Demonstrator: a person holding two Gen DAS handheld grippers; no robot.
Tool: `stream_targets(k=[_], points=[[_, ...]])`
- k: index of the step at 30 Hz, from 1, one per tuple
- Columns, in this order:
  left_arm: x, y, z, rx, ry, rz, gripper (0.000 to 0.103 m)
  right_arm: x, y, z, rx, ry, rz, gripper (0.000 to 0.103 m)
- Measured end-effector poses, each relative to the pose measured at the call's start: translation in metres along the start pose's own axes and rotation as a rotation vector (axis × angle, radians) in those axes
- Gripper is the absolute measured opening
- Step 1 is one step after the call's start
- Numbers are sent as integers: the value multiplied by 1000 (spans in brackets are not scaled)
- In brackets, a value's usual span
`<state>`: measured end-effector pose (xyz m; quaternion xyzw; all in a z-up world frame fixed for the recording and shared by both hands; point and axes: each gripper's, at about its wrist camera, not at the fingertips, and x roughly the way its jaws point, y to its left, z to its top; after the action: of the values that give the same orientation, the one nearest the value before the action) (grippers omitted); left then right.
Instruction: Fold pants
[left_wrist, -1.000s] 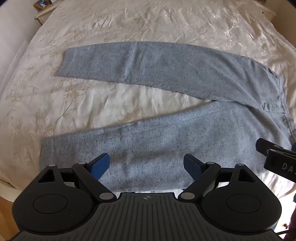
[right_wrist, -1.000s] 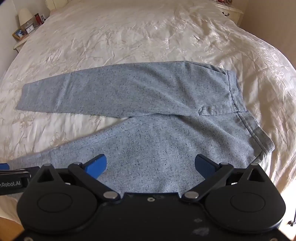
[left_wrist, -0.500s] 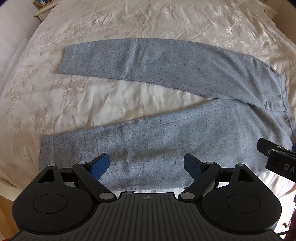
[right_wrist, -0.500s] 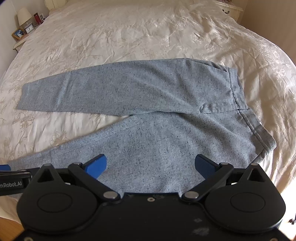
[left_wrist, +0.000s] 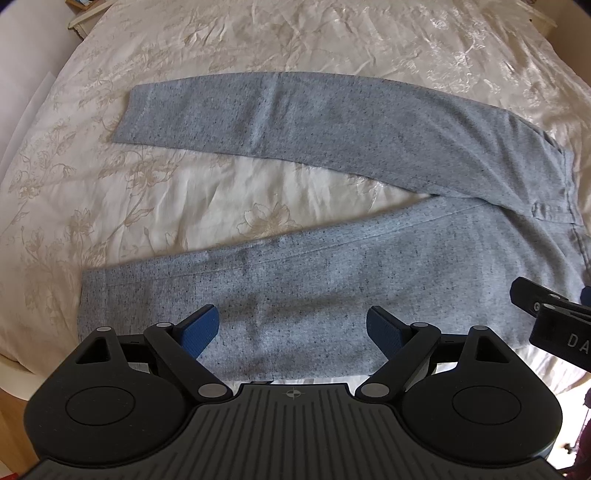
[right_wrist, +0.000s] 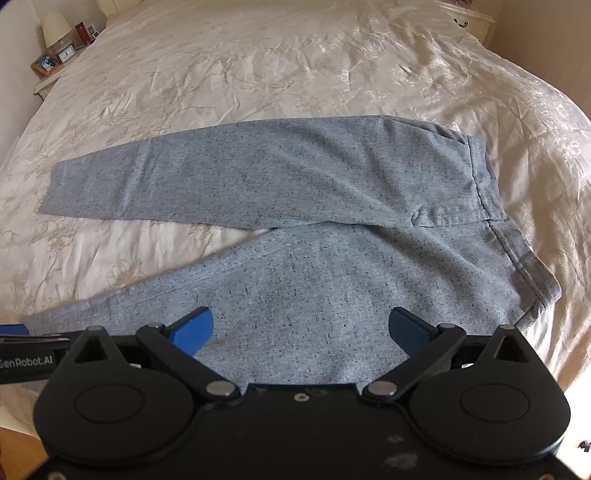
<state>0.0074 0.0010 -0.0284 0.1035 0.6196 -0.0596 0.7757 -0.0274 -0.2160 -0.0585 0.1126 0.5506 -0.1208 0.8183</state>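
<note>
Grey speckled pants (left_wrist: 332, 155) (right_wrist: 295, 229) lie flat on the bed, legs spread in a V toward the left, waistband at the right. My left gripper (left_wrist: 293, 328) hovers open over the near leg's lower half, nothing between its blue pads. Over the near thigh, close to the seat, my right gripper (right_wrist: 301, 328) is likewise open and empty. Part of the right gripper (left_wrist: 554, 321) shows at the left wrist view's right edge, and a piece of the left gripper (right_wrist: 22, 350) shows at the right wrist view's left edge.
A cream floral bedspread (left_wrist: 147, 192) (right_wrist: 295, 74) covers the bed. A nightstand (right_wrist: 55, 62) with a lamp, clock and photo frame stands at the far left. A white dresser (right_wrist: 465, 18) is at the far right. The bed's near edge meets wooden floor (left_wrist: 14, 424).
</note>
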Motion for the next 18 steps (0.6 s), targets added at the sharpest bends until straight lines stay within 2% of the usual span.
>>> stream_targets(k=[3,7,11,14,18], points=[[2,1,1,1,5,-3,86,2,0,1,0,-4,1,103],[6,4,5,-6,16,-22,74,4,-2,2,16,-23,41,103],[14,8,12,-17,25,-28,67,11,-6,11,29,-29,52,92],[21,11,23,-19,27,-27,57,20,-15,26,37,-46,59,89],[33,13,47,-23,11,12,47,40,-25,61,-4,-84,67,82]])
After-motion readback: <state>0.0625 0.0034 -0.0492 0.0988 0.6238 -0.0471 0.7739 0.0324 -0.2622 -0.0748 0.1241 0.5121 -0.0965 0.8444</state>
